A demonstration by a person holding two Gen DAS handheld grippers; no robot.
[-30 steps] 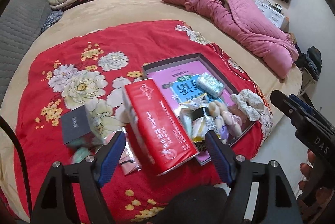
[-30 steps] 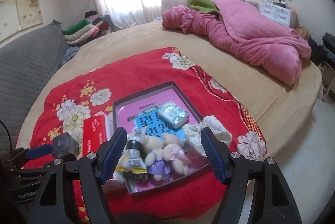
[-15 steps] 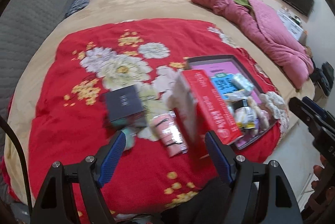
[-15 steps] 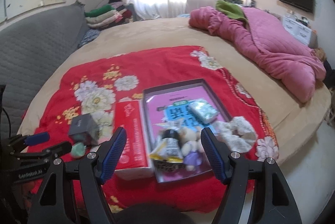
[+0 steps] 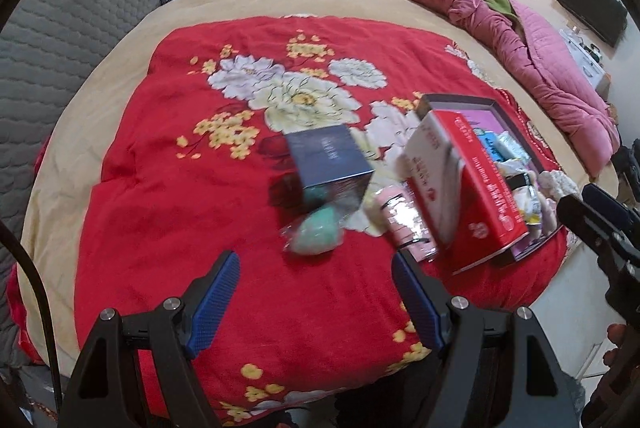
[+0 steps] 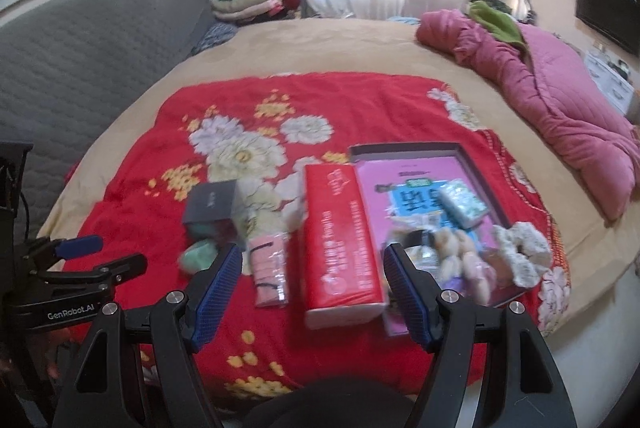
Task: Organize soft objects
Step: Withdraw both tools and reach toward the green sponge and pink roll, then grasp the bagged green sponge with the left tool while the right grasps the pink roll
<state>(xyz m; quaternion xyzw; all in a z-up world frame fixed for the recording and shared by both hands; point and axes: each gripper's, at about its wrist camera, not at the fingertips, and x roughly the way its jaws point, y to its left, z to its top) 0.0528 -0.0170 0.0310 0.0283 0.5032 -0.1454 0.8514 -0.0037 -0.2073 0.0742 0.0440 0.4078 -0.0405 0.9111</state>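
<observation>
On the red blanket (image 6: 132, 212) near its front edge, the tall red box (image 6: 340, 240) leans on the tray (image 6: 404, 150) and could topple if bumped (both views are blurred). The mint soft toy (image 5: 316, 234) lies beside it; left gripper (image 5: 316, 302) and right gripper (image 6: 312, 290) hang spread and empty.

My left hand-held gripper (image 6: 76, 256) reads "GenRobot.AI" on its body; print on the red box (image 6: 340, 240) is too blurred.
</observation>
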